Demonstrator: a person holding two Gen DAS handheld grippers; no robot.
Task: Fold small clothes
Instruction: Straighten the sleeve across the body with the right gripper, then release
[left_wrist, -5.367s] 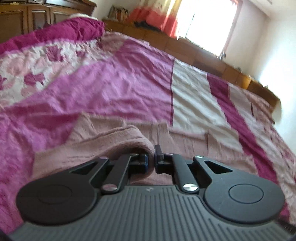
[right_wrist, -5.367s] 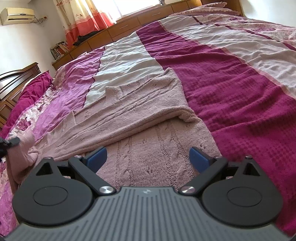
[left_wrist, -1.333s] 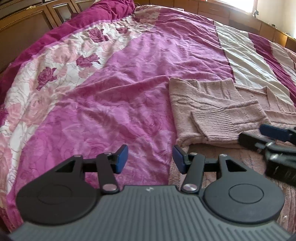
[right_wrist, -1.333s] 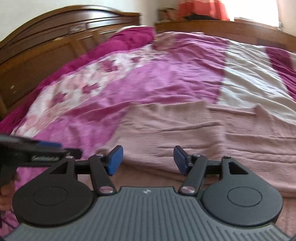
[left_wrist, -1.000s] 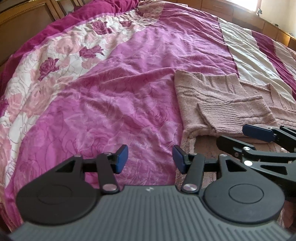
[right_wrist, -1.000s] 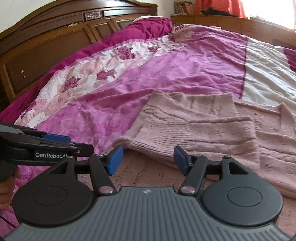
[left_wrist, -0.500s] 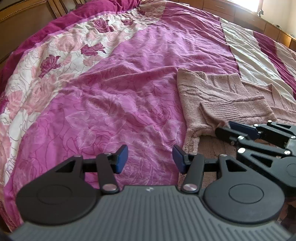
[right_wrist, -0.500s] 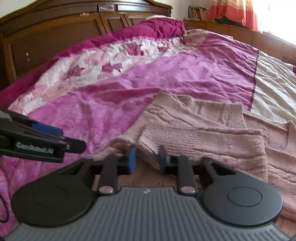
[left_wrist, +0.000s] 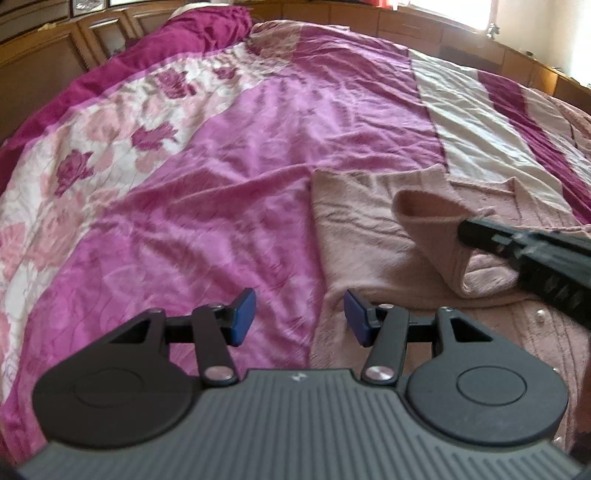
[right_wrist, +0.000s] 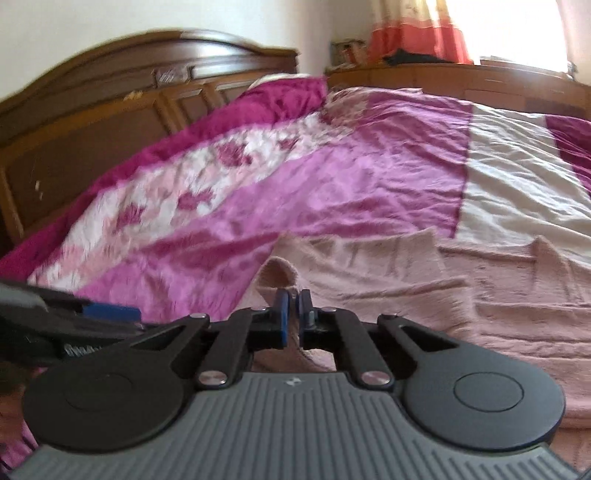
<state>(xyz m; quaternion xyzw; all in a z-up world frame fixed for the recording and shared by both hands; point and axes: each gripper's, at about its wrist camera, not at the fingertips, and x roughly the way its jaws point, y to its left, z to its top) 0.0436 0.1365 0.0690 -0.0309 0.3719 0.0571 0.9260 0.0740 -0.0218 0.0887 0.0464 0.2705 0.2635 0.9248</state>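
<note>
Right gripper (right_wrist: 291, 314) is pinching the sweater (left_wrist: 365, 236) sleeve cuff (left_wrist: 428, 206) at centre frame. Left gripper (left_wrist: 299, 321), jaws parted and empty, is hovering over the sweater's left edge.

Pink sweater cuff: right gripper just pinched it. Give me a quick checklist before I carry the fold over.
1. Right gripper shut on the sleeve cuff: ok, knit sits between the pads.
2. Cuff lifted clear of the sweater body: ok, it stands up off the layer beneath.
3. Left gripper free: ok, jaws apart, nothing between them.
4. Left gripper clear of the fold path: cannot tell; it hovers at the sweater's edge, over the bedspread.
5. Only one layer pinched: cannot tell, pads hide it.
6. Sweater body flat: not ok, wrinkled.
</note>
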